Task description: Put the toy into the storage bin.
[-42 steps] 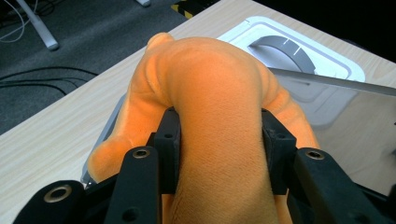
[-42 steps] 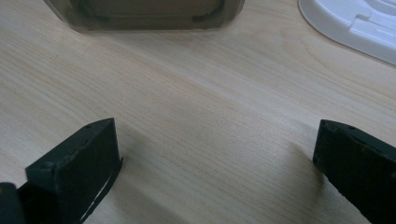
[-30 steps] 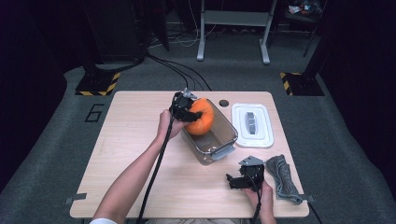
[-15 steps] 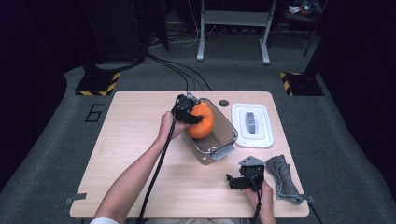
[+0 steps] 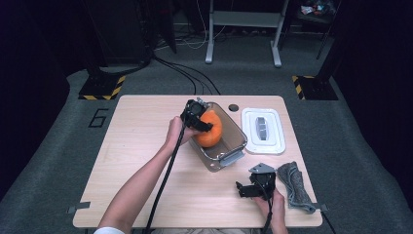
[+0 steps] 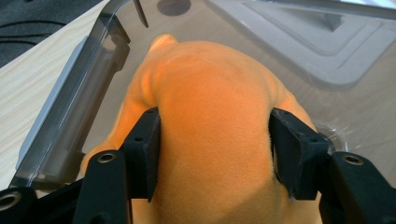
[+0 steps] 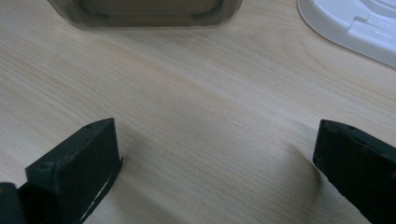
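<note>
— Looking at the left gripper [image 5: 200, 118] first: its jaws have just been opening, w/ the orange plush toy [image 5: 210, 129] between them. In the left gripper view the toy [image 6: 215, 140] bulges between the two black pads [image 6: 145, 149] — they sit right against its fur on both sides, but I can't tell if they press or merely touch.

— Where's the toy itself?

— Inside the clear plastic container [image 5: 233, 155], near the middle of the table [image 5: 141, 146]. It fills the far-left part of the tub; the container's grey latch [image 6: 70, 121] runs along the left of the left gripper view.

— And the right gripper?

— Right gripper [image 5: 246, 189] is low over the table's near edge, jaws wide apart, nothing between them — bare wood grain shows between its pads [image 7: 77, 163] in the right gripper view. Well apart from the container.

— Rest of the surface?

— White lid [image 5: 263, 129] lies flat just right of the container. Grey cloth [image 5: 294, 187] is bunched just beside the right hand [image 5: 273, 209]. Small round hole [image 5: 233, 107] in the tabletop behind the tub.

— Room?

— Dark, grey carpet [image 5: 58, 146] w/ a "6" marked on it, black cables [image 5: 190, 78] across the floor, metal stand legs [image 5: 243, 34] at the back, yellow-black striped tape [image 5: 102, 87] at the dark equipment bases.
</note>
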Tool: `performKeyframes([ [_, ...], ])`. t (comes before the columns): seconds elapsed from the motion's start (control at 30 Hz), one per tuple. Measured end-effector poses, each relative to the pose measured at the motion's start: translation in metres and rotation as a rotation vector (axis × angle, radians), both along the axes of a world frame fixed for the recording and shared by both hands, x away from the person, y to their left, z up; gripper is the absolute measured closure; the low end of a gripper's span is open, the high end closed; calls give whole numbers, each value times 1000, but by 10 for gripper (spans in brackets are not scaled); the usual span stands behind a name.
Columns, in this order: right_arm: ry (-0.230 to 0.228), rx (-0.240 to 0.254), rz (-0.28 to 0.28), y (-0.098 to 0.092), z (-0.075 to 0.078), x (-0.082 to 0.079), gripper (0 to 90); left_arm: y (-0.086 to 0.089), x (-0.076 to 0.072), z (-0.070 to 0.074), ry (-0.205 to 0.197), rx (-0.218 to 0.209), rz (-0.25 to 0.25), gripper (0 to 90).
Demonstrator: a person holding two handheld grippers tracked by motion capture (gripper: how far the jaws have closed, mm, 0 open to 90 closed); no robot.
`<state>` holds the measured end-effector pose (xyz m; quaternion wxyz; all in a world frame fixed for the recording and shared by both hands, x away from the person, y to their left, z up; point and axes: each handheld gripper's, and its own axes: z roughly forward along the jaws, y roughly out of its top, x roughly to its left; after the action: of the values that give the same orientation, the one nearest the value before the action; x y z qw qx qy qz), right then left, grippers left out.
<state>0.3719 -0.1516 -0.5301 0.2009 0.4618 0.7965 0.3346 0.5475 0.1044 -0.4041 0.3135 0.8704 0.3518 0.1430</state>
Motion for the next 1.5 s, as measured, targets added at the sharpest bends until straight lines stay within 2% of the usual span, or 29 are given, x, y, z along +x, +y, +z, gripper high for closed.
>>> performKeyframes([
  [0.37, -1, 0, 0, 0, 0, 0, 0, -6, 5, -9, 66, 52, -25, 279],
  [0.53, -1, 0, 0, 0, 0, 0, 0, -9, 4, -7, 62, 72, -37, 247],
  [0.7, -2, 0, -5, 0, 0, 0, 0, -7, 3, -2, 53, 50, -36, 205],
  [1.03, -2, 3, -4, 0, 0, 1, 0, 7, -11, 22, -13, -17, -21, 138],
  [1.23, -1, 3, -8, 0, -1, 1, 0, 24, -28, 36, -61, -40, -33, 120],
  [1.5, -3, 1, 7, -1, -1, 2, 0, 47, -53, 40, -108, -61, -36, 103],
])
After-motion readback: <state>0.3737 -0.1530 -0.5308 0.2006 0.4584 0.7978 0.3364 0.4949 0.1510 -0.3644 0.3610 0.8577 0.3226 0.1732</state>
